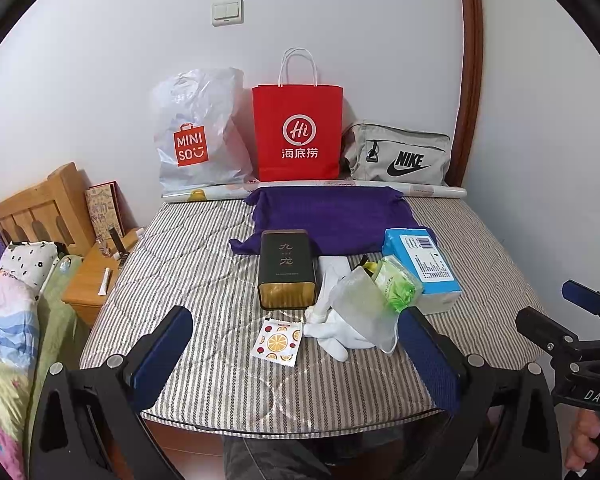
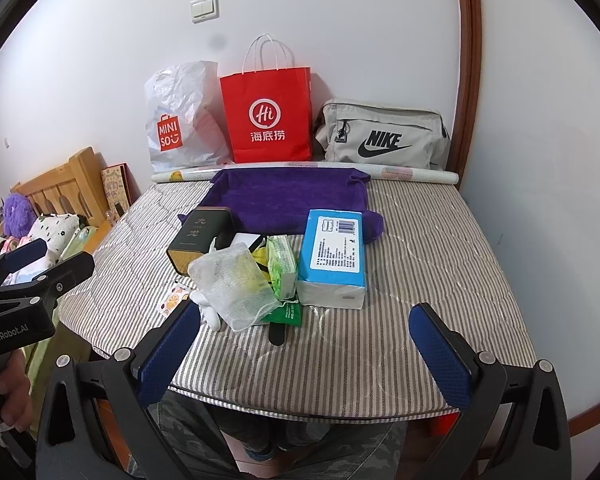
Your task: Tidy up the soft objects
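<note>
Hovering over the near edge of the striped counter (image 1: 204,264), my left jaws (image 1: 296,354) and right jaws (image 2: 308,344) both gape wide, gripping nothing. Ahead lie one purple cloth (image 1: 332,216), one white glove (image 1: 332,332), one mesh pouch (image 2: 236,280), one green tissue pack (image 2: 282,266), one blue box (image 2: 334,250) and one dark tin (image 1: 286,270); three bags line the wall.

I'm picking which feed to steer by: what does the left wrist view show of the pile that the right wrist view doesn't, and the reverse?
Only the left wrist view shows the orange-print sachet whole and most of the white glove. Only the right wrist view shows the green packet and a dark flat strip under the mesh pouch. Both show the dark tin, blue box, purple cloth and both open grippers: left, right.
</note>
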### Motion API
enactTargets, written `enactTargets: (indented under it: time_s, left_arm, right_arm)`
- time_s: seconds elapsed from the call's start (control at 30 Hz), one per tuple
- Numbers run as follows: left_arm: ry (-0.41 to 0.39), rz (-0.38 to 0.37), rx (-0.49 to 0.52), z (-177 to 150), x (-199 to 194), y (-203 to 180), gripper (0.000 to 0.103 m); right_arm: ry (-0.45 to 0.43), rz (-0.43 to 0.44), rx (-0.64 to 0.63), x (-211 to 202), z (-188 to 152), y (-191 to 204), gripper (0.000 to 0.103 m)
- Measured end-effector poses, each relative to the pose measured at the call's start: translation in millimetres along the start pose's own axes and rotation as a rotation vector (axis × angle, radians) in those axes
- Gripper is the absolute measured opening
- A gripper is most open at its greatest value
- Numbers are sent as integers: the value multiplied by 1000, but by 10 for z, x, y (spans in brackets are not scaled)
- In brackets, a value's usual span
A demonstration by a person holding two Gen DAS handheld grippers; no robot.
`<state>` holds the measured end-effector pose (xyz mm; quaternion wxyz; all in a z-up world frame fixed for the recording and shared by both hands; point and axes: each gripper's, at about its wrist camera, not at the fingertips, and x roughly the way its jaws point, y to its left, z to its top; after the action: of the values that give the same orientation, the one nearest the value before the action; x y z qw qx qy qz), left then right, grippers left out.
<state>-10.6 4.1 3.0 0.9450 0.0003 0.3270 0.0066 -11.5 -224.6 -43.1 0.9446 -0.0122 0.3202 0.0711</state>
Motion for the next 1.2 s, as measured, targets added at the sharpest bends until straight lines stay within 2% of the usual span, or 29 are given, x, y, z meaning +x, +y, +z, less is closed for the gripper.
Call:
enactTargets:
  time_s: [0.97,1.07,1.2]
  left_arm:
    - [-3,-22,-5,6,59,19,103]
    - [7,-20,-11,14,148,113,103]
    - [70,4,-28,-39,448,308,103]
  right_arm:
    - [1,-2,-21,25,-2,59,103]
    - [15,9,-15,89,-10,43,103]
    - [39,36,10,226,-39,-13,102]
